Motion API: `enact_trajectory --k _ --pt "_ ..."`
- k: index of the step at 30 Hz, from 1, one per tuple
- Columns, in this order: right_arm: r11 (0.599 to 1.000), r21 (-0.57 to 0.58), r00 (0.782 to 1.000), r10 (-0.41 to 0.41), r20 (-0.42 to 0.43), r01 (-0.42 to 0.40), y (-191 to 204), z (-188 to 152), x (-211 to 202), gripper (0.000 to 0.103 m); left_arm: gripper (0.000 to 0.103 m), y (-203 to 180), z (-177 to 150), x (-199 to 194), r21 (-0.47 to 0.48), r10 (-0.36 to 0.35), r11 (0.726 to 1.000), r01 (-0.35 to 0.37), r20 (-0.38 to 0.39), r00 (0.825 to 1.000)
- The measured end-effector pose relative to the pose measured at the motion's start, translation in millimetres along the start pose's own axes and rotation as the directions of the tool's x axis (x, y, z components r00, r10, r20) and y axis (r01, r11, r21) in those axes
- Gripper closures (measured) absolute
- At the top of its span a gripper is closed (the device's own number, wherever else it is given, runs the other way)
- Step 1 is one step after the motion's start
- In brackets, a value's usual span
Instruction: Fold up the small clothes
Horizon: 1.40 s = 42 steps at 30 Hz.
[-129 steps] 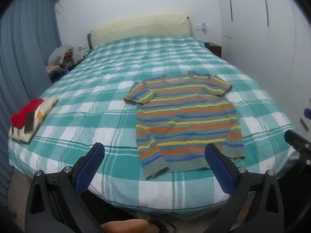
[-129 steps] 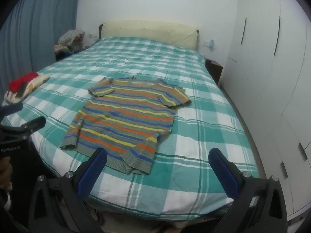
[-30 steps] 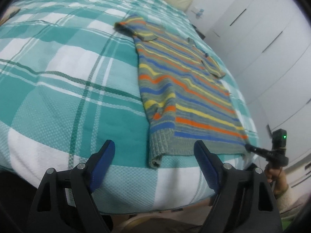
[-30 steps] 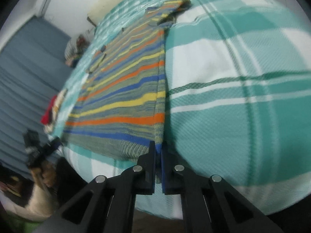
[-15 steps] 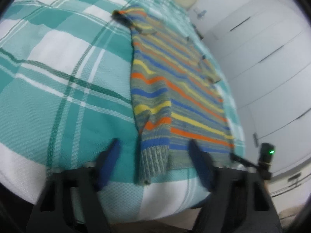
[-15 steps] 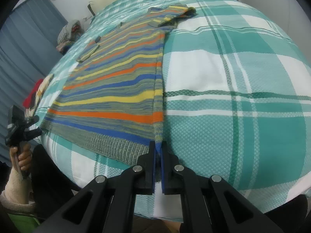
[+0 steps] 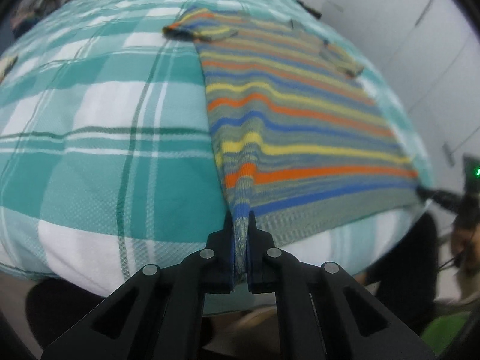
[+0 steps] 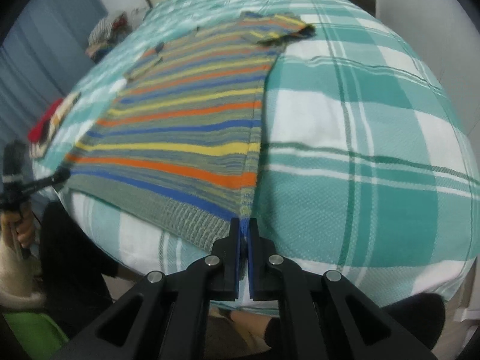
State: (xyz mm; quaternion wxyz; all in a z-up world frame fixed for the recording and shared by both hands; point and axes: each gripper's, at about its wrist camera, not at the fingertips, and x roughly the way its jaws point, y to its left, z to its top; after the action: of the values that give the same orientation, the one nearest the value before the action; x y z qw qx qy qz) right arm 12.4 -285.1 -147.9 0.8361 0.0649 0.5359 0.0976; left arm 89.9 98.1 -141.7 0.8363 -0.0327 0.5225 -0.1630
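A striped knit sweater [image 7: 294,102] in orange, yellow, blue and grey lies flat on the bed, hem toward me. My left gripper [image 7: 240,219] is shut on the hem's left corner. My right gripper [image 8: 243,223] is shut on the hem's right corner; the sweater [image 8: 186,126] spreads to the left in that view. Each gripper shows in the other's view, the right one [image 7: 432,195] at the far right and the left one [image 8: 45,181] at the far left.
The bed has a teal and white checked cover [image 7: 99,120], and its front edge is just below the grippers. A folded red and patterned garment [image 8: 48,120] lies at the bed's left edge. White wardrobe doors [image 7: 420,15] stand on the right. A clothes pile [image 8: 105,33] sits past the bed's far left.
My left gripper has closed on the sweater's left hem corner; it was open around it before. My right gripper stays shut on the right corner. The hem is pulled a little toward me.
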Motion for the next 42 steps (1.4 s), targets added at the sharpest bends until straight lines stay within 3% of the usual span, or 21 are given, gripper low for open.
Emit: enact_trajectory --k 4,13,18,23,25,29,32,35,37,40,42 --pt "0.999 0.044 0.999 -0.010 -0.041 0.012 -14.1 -7.2 26.8 0.100 0.100 -2.6 -7.9 11.5 0.020 0.045 0.999 -0.045 0.009 0.999" --pt "0.996 0.094 1.000 -0.006 -0.001 0.006 -18.8 -16.7 36.2 0.100 0.099 -6.1 -15.7 22.4 -0.002 0.091 0.996 -0.091 0.047 0.995" --pt "0.994 0.109 1.000 0.003 0.015 -0.004 -19.6 -18.0 35.9 0.100 0.098 -20.5 -21.8 25.0 0.067 0.176 0.981 -0.182 0.087 0.981" --pt "0.991 0.134 1.000 0.011 0.025 -0.015 -28.9 -25.9 30.0 0.101 0.092 -26.0 -25.4 20.6 0.089 0.219 0.969 -0.231 0.121 0.968" --pt "0.989 0.149 1.000 0.018 0.018 -0.020 -32.3 -29.7 26.9 0.101 0.087 -29.1 -28.3 16.2 0.105 0.239 0.962 -0.254 0.132 0.962" --pt "0.986 0.169 1.000 0.005 -0.017 -0.002 -40.5 -37.0 16.3 0.100 0.048 -34.1 -35.4 4.1 0.148 0.315 0.932 -0.330 0.120 0.942" --pt "0.988 0.148 0.998 -0.049 -0.036 0.054 -48.3 -33.7 -1.4 0.093 0.046 -29.7 -36.4 -18.1 0.143 0.362 0.914 -0.380 0.134 0.922" --pt "0.980 0.056 0.980 -0.196 0.047 0.193 -58.6 -7.1 -40.5 0.083 0.043 -27.9 -19.6 -52.8 0.072 0.359 0.920 -0.384 0.235 0.903" --pt "0.961 -0.019 0.953 -0.271 0.132 0.276 -57.2 24.4 -61.0 0.060 0.034 -40.4 -1.3 -67.5 0.064 0.312 0.935 -0.348 0.317 0.895" --pt "0.931 -0.170 0.929 -0.275 0.249 0.322 -40.9 82.7 -63.4 0.051 0.024 -71.7 21.2 -58.5 0.116 0.246 0.942 -0.315 0.402 0.882" --pt "0.909 -0.298 0.938 -0.209 0.275 0.290 -22.4 126.3 -40.6 0.051 0.022 -91.2 29.9 -42.3 0.150 0.203 0.946 -0.287 0.416 0.886"
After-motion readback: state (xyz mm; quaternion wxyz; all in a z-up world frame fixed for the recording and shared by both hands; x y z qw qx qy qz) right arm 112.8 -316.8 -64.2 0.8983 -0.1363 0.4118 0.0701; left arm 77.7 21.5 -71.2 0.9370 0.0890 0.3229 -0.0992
